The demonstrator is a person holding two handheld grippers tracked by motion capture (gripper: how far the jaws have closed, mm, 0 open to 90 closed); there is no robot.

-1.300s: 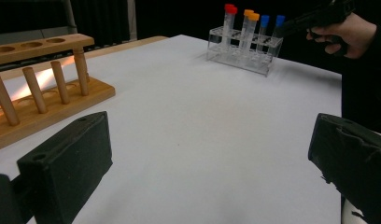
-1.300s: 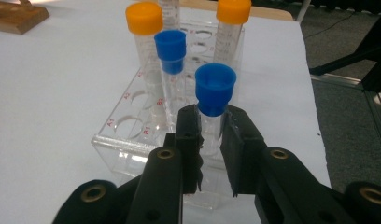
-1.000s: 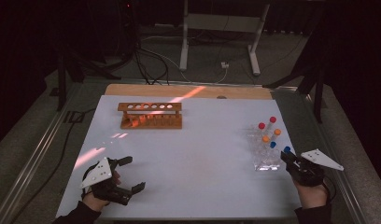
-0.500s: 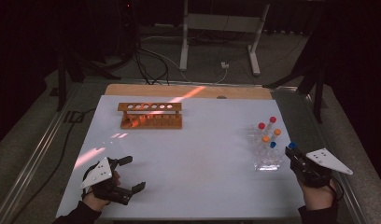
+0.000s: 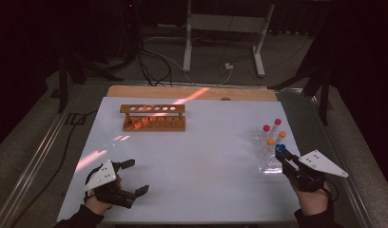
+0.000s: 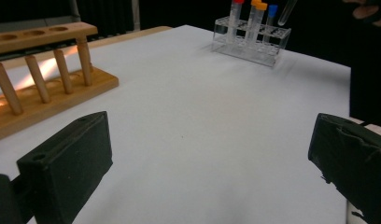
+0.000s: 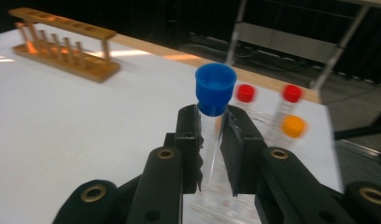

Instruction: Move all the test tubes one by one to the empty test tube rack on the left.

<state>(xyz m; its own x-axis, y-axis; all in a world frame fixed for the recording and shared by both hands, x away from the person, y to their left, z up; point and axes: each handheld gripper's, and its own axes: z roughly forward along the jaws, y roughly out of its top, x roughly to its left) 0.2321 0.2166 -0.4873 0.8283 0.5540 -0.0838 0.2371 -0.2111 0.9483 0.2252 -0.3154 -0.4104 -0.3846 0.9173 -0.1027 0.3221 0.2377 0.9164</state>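
At lower right, the right gripper (image 7: 211,140) pinches a blue-capped tube (image 7: 214,100) above the clear rack (image 5: 268,159). It could slip or bump other tubes. The left gripper (image 5: 135,176) is wide open, empty.

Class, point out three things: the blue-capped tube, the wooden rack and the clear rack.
blue-capped tube (image 7: 215,88), right gripper view, its cap
wooden rack (image 5: 153,110), high view, top bar
clear rack (image 6: 247,46), left gripper view, front wall
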